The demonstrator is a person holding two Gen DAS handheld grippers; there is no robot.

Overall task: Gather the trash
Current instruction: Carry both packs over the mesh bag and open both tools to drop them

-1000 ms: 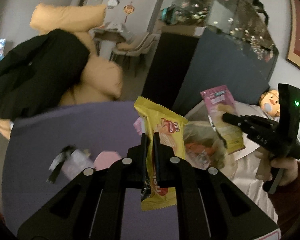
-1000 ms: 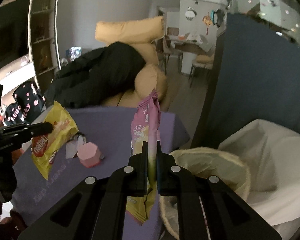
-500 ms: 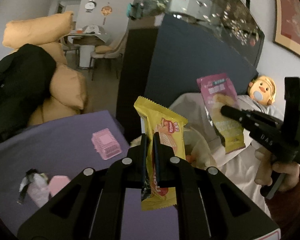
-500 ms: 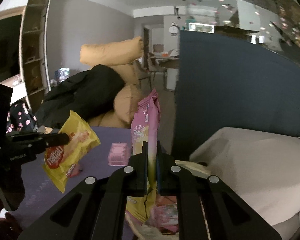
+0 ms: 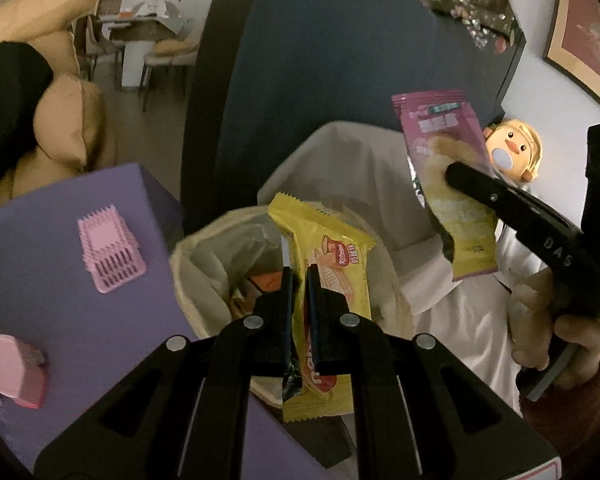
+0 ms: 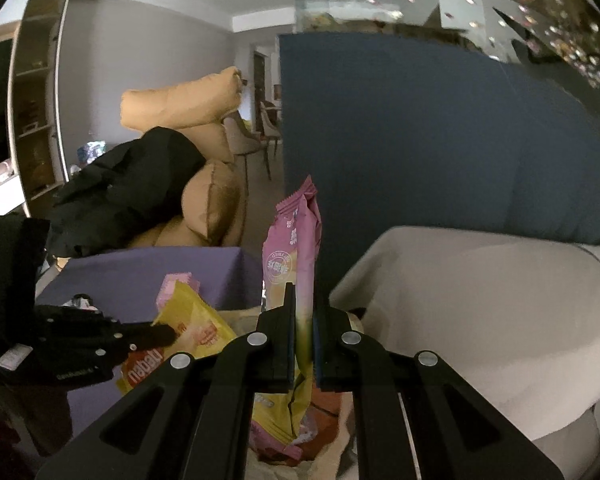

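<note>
My left gripper (image 5: 299, 280) is shut on a yellow wafer wrapper (image 5: 328, 264) and holds it over the open mouth of a trash bin lined with a cream bag (image 5: 204, 264). My right gripper (image 6: 302, 304) is shut on a pink and yellow snack packet (image 6: 294, 256) and holds it above the same bin, whose bag (image 6: 240, 316) shows below. The packet also shows in the left wrist view (image 5: 446, 168), to the right of the bin. The yellow wrapper shows in the right wrist view (image 6: 188, 328), with the left gripper (image 6: 156, 334) on it. Trash lies inside the bin.
A purple table (image 5: 40, 264) to the left holds a pink slotted box (image 5: 108, 256) and a pink item (image 5: 16, 376). A white-covered seat (image 6: 480, 320) lies right of the bin, with a yellow duck plush (image 5: 512, 148). A dark blue panel (image 6: 420, 140) stands behind.
Both grippers moved right from over the purple table to above the bin, still holding their wrappers. The bin now lies directly below both.
</note>
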